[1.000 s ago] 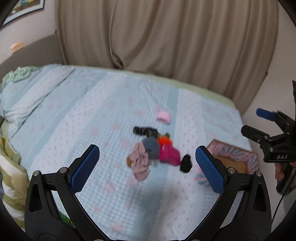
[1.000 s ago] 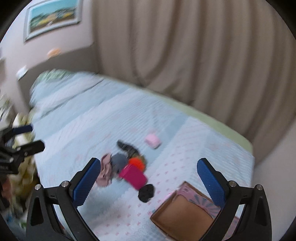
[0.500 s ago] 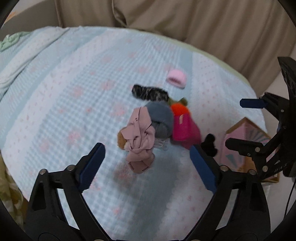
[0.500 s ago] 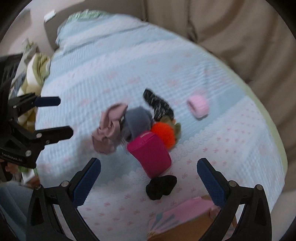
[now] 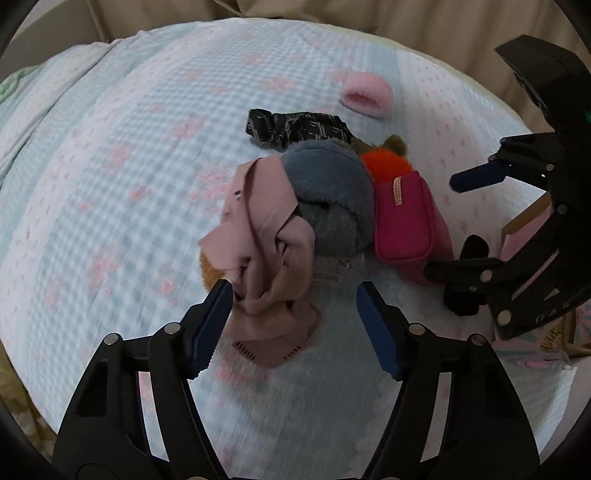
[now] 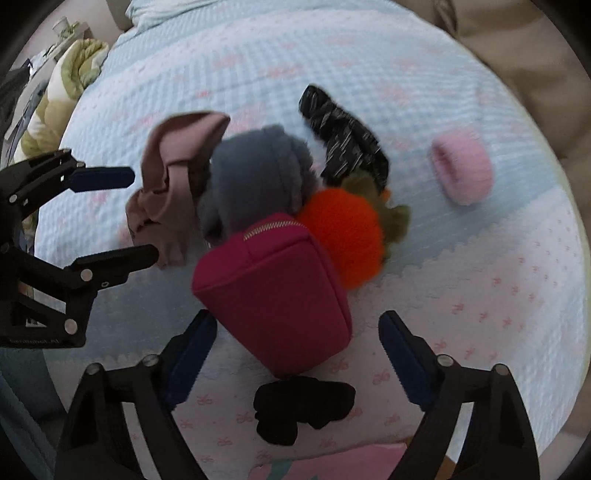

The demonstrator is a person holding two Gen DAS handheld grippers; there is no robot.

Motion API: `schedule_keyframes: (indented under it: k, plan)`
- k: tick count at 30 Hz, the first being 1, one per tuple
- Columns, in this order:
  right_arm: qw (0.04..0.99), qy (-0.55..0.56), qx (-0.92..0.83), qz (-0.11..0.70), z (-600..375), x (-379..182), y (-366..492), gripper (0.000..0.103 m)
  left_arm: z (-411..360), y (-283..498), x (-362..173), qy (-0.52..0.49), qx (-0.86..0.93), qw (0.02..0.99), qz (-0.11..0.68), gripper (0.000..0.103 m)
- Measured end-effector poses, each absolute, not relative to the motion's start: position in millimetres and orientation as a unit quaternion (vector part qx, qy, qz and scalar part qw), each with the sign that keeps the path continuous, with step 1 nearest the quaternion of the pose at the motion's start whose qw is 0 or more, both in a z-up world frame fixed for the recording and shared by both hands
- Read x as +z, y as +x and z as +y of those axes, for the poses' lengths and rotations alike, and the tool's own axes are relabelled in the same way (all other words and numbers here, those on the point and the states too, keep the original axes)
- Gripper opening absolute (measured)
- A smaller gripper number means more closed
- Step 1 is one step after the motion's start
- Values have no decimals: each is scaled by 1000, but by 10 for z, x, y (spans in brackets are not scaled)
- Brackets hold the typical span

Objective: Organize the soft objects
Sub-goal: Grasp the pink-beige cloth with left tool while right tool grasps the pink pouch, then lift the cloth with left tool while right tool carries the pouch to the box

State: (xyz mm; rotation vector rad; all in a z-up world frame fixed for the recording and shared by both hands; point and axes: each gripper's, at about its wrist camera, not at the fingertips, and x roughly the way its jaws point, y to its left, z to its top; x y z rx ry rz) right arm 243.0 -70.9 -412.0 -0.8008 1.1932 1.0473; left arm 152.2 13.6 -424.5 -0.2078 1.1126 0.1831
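Note:
A heap of soft things lies on the light blue bedspread (image 5: 110, 155). A dusty pink cloth (image 5: 266, 236) lies at its left, against a grey plush (image 5: 332, 195), an orange pompom (image 5: 384, 164) and a magenta zip pouch (image 5: 406, 218). My left gripper (image 5: 293, 295) is open, its fingers on either side of the pink cloth's lower end. My right gripper (image 6: 297, 325) is open, just in front of the magenta pouch (image 6: 273, 291), above a black scrunchie (image 6: 303, 406). A black patterned band (image 6: 343, 133) and a pink ring (image 6: 461, 170) lie farther off.
A pink-sided box (image 5: 524, 236) with a brown inside stands at the bed's near right edge, behind my right gripper (image 5: 491, 240) in the left wrist view. A green and white folded quilt (image 6: 62, 92) lies beyond the bed's left side. Beige curtains (image 5: 406, 14) hang behind.
Both grippers have dropped down and moved in close to the heap. The left one now brackets the pink cloth and the right one has come up to the magenta pouch. Both stay open.

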Motion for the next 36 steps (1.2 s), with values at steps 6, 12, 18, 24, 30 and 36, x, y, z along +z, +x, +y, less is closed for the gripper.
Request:
schedule_keyframes:
  k: [6, 12, 18, 24, 30, 36]
  plan:
    - [602, -369, 469, 531, -629, -4325, 2458, 78, 131, 1684, -4381, -85, 95, 834, 537, 66]
    - [606, -375, 463, 527, -633, -4372, 2481, 64, 229, 1782, -4479, -75, 113, 826, 547, 30]
    - [632, -370, 443, 518, -698, -4329, 2448, 49, 384, 1749, -4439, -88, 115, 827, 543, 20]
    - [654, -348, 418, 526, -725, -4214, 2369, 43, 368, 1637, -4288, -90, 99, 837, 530, 12]
    - [686, -316, 395, 523, -864, -3964, 2334, 42, 343, 1544, -4084, -94, 95, 849, 511, 12]
    - [727, -261, 369, 517, -1092, -3506, 2238, 42, 349, 1387, -3720, -95, 100, 864, 485, 12]
